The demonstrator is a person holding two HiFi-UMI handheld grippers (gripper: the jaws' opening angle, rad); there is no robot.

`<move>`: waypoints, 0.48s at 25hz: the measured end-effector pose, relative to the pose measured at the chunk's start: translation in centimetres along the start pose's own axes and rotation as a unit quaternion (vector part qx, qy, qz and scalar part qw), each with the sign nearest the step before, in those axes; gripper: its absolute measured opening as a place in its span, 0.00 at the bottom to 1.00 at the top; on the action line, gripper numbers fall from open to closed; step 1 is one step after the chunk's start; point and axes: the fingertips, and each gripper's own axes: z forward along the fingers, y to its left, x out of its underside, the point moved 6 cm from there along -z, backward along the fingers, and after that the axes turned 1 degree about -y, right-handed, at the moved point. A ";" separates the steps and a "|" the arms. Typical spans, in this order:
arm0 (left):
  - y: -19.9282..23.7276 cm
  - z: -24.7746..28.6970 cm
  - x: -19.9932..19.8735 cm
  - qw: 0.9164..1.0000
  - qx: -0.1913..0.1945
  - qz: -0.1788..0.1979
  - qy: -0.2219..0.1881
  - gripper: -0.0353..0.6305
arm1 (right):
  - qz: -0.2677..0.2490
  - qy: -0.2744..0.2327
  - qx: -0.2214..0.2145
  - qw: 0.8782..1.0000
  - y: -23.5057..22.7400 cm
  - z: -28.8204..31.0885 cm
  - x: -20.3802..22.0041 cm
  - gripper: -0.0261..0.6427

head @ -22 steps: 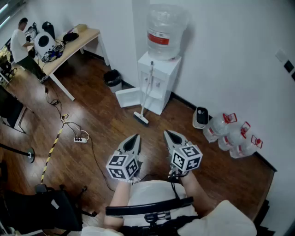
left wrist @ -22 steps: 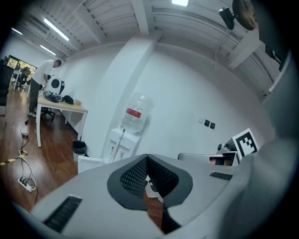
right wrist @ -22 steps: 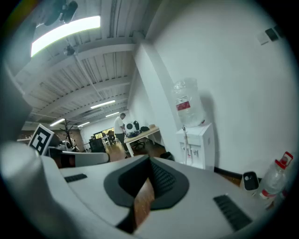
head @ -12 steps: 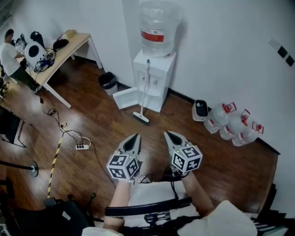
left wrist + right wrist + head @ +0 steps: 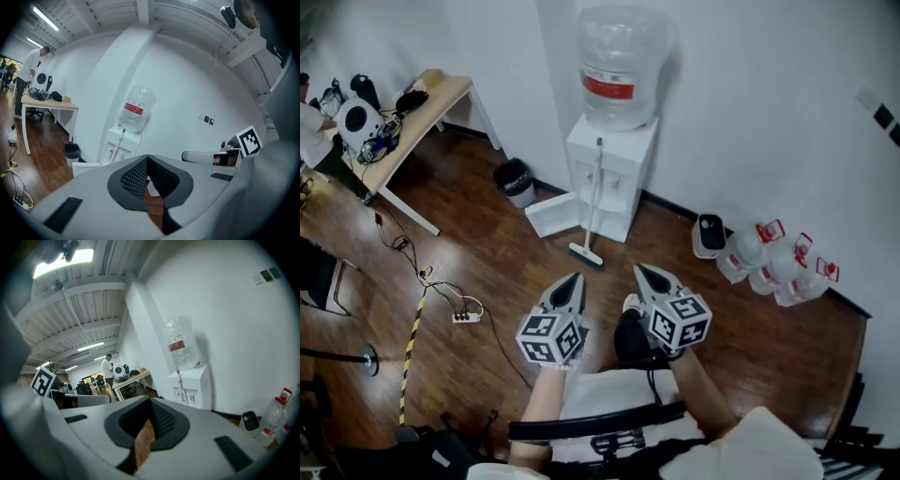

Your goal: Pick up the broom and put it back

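The broom leans against the white water dispenser, head on the floor, well apart from both tongs; the left gripper is closed, empty; the right gripper seems closed too, holding nothing.

floor: dark wood | walls: white | desk: far left

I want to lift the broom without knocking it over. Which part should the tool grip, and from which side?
Probably the thin handle of the broom, in its upper half, approached from the open floor in front. It stands nearly upright against the white water dispenser, head on the floor; the dispenser blocks the back, and a dustpan stands beside it.
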 end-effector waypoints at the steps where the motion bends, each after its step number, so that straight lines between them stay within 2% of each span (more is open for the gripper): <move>1: 0.5 1.6 -0.6 1.000 -0.002 0.002 0.001 0.05 | 0.001 0.000 -0.004 1.000 -1.0 1.5 -0.7 0.06; 8: 3.7 13.3 -5.1 1.000 -0.021 0.007 0.001 0.05 | 0.001 0.013 -0.038 0.999 -8.5 10.7 -6.9 0.06; 12: 5.1 18.9 -6.4 0.999 -0.033 0.012 0.015 0.05 | 0.003 0.026 -0.052 0.998 -12.4 14.4 -9.3 0.06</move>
